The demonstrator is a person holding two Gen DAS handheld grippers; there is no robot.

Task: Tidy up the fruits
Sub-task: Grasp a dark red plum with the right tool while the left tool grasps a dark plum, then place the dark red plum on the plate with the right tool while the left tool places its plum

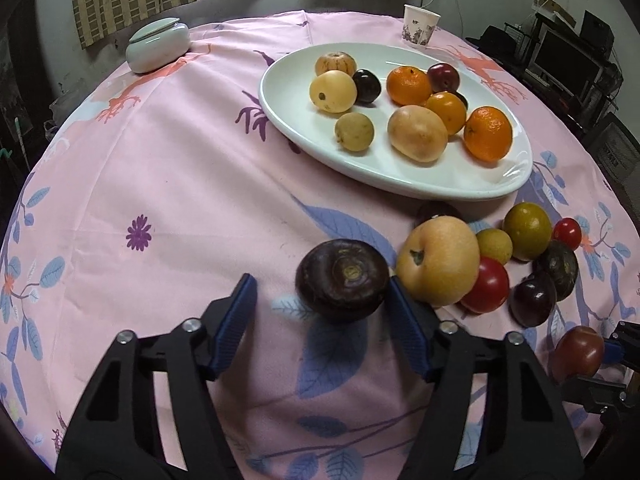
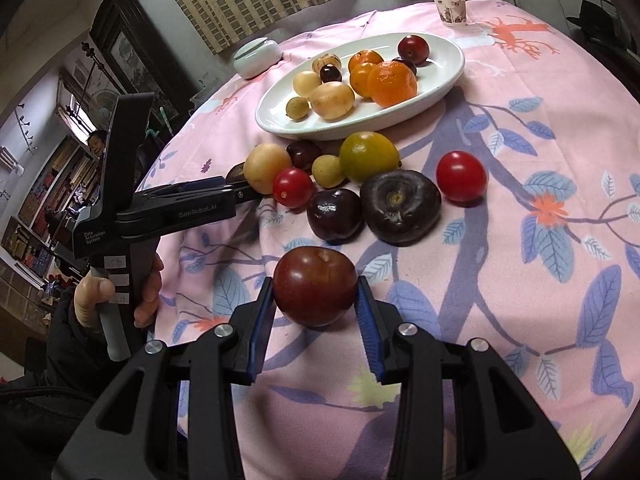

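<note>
1. Fruit in right gripper (image 2: 315,286): dark red round plum (image 2: 315,292). Both blue pads are pressing its sides, so the claw is pinching it just over the pink leaf-print tablecloth (image 2: 520,120). Grip is sitting across the widest part, probably to stop it rolling out.
2. Left gripper (image 1: 320,284) is straddling a dark purple flattened round fruit (image 1: 343,280) lying on the cloth. Its right-hand pad is touching the skin; the other pad is showing a clear gap. Reading it as spread, not gripping yet.
3. Both claws are pointing steeply down, which suits taking low round items from above.
4. Just beside the purple fruit: loose pile on the cloth, with a pale yellow-orange round fruit (image 1: 438,260) touching a red tomato (image 1: 486,284), plus small green-yellow and dark ones behind. These are waiting to be sorted, I'd judge.
5. Beyond the pile: white oval ceramic plate (image 1: 400,188) is holding oranges, yellow-brown fruits and dark plums. Likely the drop target; its near end is looking bare.
6. Risk: the yellow-orange fruit is crowding the left claw's right-hand finger, so closing may nudge it.
7. Far edge: printed paper cup (image 1: 420,26) and pale green lidded ceramic jar (image 1: 158,44), well apart from the work.
</note>
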